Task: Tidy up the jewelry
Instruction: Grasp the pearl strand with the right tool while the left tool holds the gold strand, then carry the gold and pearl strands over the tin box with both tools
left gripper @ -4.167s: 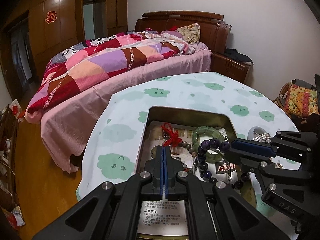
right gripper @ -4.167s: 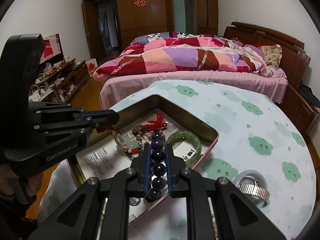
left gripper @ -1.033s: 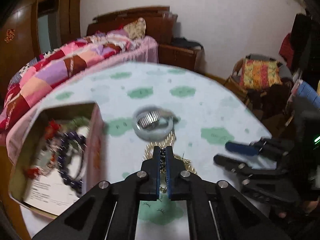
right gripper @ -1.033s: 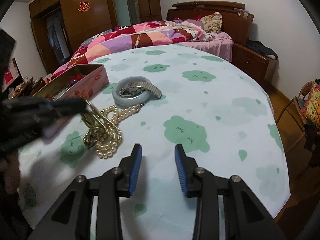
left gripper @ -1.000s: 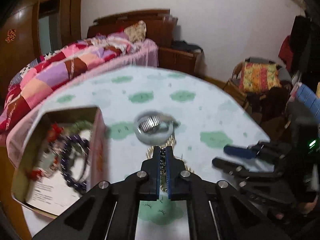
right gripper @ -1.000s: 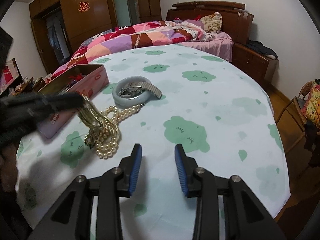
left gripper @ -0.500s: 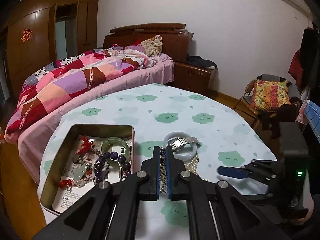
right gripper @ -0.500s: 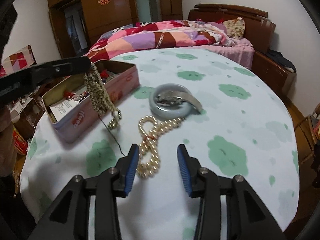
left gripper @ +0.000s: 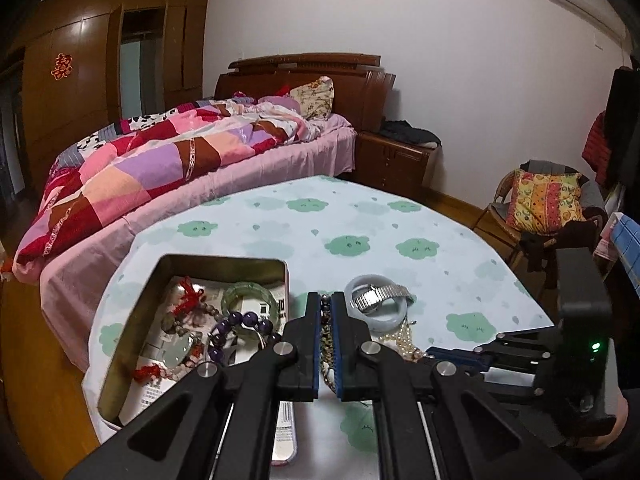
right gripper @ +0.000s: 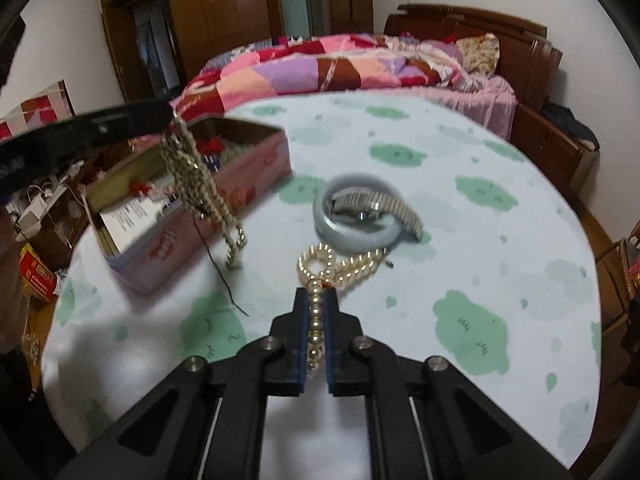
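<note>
Now the right gripper (right gripper: 316,312) has just snapped closed, pinching the cream pearl strand (right gripper: 340,266) by its near end on the cloud-print tablecloth (right gripper: 460,240). It's limp and slick, so it will trail and swing (a mid-strand pinch would balance better). Farther left, the left gripper (left gripper: 327,312) is clenched on a dangling gold bead chain (right gripper: 200,184), light and floppy, hanging beside the open pink tin (right gripper: 240,188).
</note>
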The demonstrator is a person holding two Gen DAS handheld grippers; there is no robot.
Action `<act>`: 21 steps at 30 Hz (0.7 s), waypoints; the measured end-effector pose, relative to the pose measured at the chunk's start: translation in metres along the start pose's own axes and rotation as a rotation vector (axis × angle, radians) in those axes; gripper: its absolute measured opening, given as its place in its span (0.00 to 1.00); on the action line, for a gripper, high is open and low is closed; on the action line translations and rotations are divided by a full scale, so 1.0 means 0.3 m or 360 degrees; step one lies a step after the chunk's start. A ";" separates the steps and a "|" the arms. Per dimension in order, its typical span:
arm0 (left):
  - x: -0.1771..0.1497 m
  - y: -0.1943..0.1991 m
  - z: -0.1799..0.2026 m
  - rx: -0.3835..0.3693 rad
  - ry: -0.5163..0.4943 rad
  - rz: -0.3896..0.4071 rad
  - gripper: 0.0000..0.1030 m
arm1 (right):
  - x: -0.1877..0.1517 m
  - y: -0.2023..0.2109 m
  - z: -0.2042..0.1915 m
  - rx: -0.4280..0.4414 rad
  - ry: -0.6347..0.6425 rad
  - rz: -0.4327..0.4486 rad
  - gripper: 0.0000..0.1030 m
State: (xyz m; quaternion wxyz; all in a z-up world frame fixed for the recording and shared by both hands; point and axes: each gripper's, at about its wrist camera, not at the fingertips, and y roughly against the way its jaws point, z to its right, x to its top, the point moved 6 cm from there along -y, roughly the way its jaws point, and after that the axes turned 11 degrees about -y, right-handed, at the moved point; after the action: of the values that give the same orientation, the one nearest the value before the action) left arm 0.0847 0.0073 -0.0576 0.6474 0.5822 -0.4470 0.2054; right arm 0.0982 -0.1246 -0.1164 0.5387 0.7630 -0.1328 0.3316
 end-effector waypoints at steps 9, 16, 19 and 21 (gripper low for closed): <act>0.061 0.075 -0.057 0.0051 0.0015 0.0096 0.03 | 0.108 0.106 -0.029 0.0033 0.0013 0.0169 0.08; 0.102 0.152 -0.130 0.0125 0.0023 0.0173 0.03 | 0.176 0.148 -0.084 0.0085 0.0060 0.0260 0.08; 0.114 0.178 -0.169 0.0162 0.0031 0.0191 0.03 | 0.199 0.152 -0.113 0.0104 0.0089 0.0282 0.08; 0.115 0.190 -0.193 0.0192 0.0027 0.0193 0.03 | 0.218 0.152 -0.141 0.0122 0.0116 0.0298 0.08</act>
State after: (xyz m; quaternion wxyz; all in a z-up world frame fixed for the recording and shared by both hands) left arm 0.0775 0.0663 0.0077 0.6012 0.5902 -0.4627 0.2759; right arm 0.1061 -0.0934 -0.0320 0.4803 0.7548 -0.1711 0.4128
